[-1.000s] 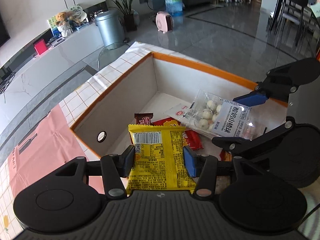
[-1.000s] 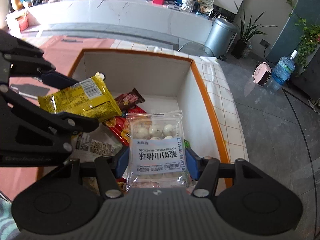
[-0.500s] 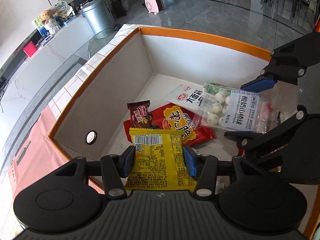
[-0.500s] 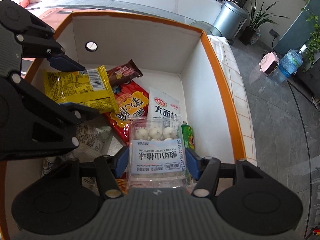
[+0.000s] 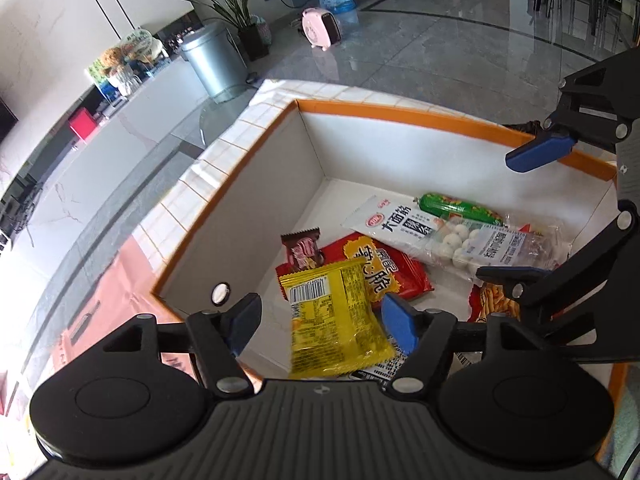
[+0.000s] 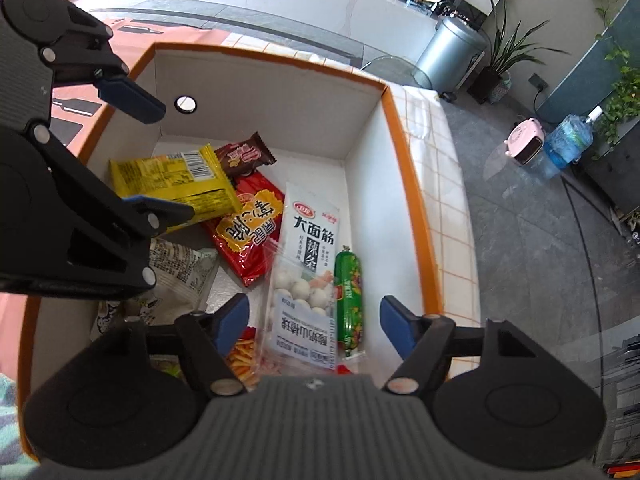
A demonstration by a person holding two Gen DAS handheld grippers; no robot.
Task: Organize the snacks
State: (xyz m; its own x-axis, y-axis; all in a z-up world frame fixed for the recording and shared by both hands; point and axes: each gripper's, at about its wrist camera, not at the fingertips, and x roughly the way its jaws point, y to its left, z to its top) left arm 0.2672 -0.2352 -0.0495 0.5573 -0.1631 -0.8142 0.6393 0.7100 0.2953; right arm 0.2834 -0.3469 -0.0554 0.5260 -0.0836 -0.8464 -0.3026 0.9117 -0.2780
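Both sets of jaws have just been opening, and both packets are free. Our left gripper (image 5: 320,316) stands wide, its blue pads clear of the yellow foil snack packet (image 5: 334,316), which a moment ago was pinched between them and now lies tilted in the white cardboard box with the orange rim (image 5: 400,110), overlapping the red crisp packet (image 5: 384,268). Our right gripper (image 6: 314,316) has spread too — the clear bag of white candy balls (image 6: 302,312) it was clamping has dropped onto the white noodle-snack pouch (image 6: 310,224), just beside the green sausage stick (image 6: 349,300). Neither pad touches the bag. The small brown chocolate bar (image 6: 246,154) sits near the far wall. So two more snacks are in the box; we judge this drop finished, with both grippers free to lift out and fetch whatever remains outside — none shows in these views
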